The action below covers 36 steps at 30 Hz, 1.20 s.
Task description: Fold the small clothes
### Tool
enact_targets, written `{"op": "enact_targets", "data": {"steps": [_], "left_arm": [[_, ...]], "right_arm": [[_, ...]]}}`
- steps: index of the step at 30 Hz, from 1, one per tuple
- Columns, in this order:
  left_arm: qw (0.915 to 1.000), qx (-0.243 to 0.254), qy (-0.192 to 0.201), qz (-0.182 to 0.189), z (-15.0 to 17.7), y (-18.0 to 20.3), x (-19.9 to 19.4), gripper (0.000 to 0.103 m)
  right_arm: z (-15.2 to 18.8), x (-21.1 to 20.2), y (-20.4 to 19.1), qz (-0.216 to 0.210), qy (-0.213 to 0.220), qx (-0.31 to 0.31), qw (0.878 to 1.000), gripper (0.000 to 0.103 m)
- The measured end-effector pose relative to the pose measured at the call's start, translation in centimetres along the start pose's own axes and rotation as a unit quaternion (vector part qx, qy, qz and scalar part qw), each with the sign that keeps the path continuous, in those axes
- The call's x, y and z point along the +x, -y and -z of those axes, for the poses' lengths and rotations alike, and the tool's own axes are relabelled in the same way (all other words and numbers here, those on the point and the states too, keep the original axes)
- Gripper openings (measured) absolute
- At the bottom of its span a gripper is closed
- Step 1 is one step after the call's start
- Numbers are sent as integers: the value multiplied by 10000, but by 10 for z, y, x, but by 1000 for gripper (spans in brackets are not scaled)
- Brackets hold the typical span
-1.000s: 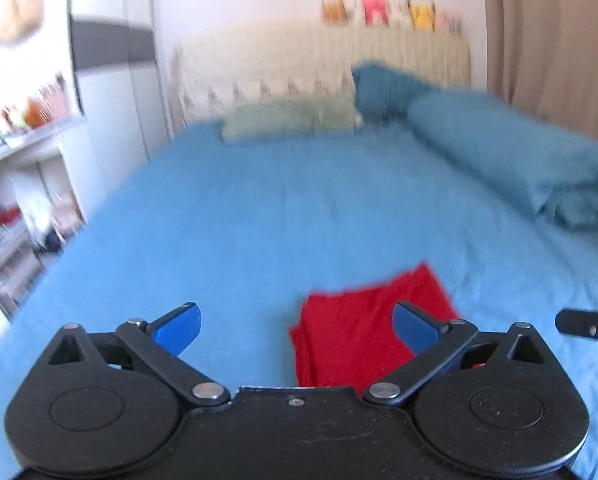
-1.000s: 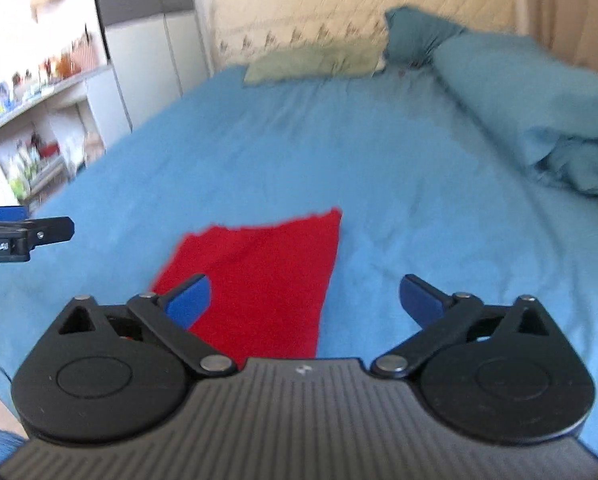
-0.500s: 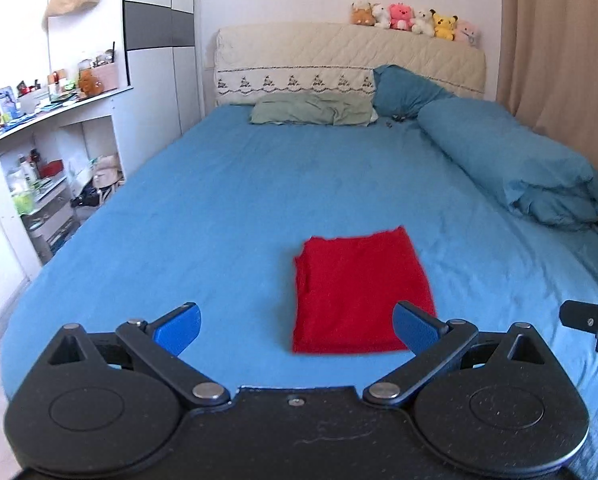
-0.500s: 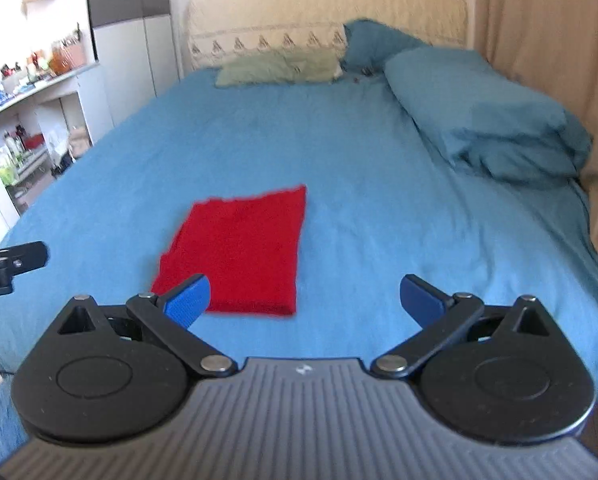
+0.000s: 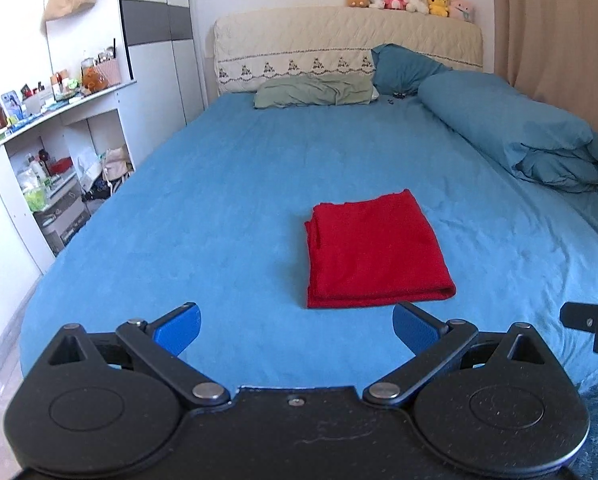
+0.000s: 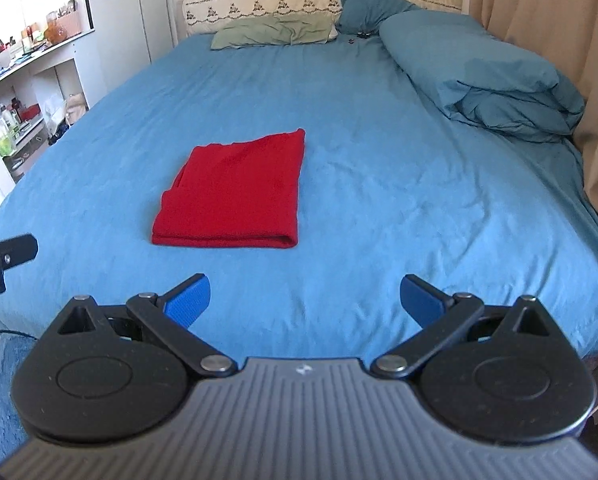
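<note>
The right tongs are hanging spread wide over the bed, empty, near the folded red cloth.

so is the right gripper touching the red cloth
Apart. In the right wrist view, bare blue sheet shows between the open right gripper and the near edge of the folded red cloth.

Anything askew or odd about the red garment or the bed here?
Nothing stands out. The red garment lies folded flat on the blue bedsheet, edges fairly even. Both the left gripper and the right gripper are open, clear of it.
</note>
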<state>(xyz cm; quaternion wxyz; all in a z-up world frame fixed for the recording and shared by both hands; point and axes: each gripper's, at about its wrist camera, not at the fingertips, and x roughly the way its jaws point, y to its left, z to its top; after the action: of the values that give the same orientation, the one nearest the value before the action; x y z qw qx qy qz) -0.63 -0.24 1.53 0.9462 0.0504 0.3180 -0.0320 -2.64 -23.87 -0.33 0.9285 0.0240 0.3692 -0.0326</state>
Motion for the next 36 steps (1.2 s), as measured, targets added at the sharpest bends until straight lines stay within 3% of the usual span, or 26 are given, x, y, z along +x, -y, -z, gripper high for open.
{"op": "enact_targets", "data": {"steps": [36], "left_arm": [[9995, 152, 271, -35, -1, 3, -14, 103]], "right_arm": [[1, -3, 1, 10, 35, 83, 10000, 103]]}}
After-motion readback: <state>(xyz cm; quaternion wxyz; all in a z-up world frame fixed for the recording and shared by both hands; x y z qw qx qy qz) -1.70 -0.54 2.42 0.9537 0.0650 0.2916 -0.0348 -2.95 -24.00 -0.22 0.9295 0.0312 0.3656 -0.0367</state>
